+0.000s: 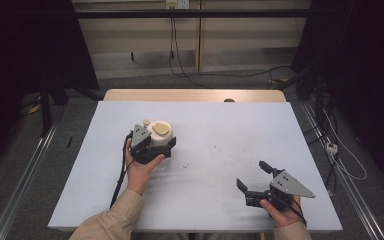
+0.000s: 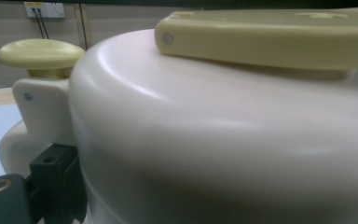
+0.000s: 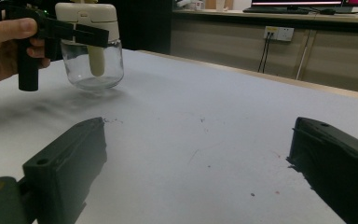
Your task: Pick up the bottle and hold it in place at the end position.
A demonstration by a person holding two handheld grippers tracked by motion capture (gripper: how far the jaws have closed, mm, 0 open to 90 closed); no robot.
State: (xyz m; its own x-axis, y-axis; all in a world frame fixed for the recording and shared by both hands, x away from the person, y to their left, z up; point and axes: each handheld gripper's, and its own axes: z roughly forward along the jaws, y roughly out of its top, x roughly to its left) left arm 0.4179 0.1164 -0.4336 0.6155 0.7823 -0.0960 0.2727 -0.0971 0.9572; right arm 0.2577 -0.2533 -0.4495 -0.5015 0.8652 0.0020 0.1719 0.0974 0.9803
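Note:
A glass jar (image 3: 93, 70) with a cream lid (image 1: 160, 131) and a pale yellow lever (image 2: 270, 35) stands left of the table's middle. My left gripper (image 1: 161, 141) is shut on the lid from the near side, and one black finger (image 2: 51, 179) presses the lid's wall. In the right gripper view, its black jaws (image 3: 74, 30) cross the lid and a hand holds the gripper. A yellow knob (image 2: 39, 53) sticks up beside the lid. My right gripper (image 1: 254, 176) rests open at the table's near right, with nothing between its jaws (image 3: 198, 177).
The white table top (image 1: 215, 130) has small dark specks near its middle. A wooden edge (image 1: 195, 95) runs along the far side. Cables and metal rails lie on the floor beyond and beside the table.

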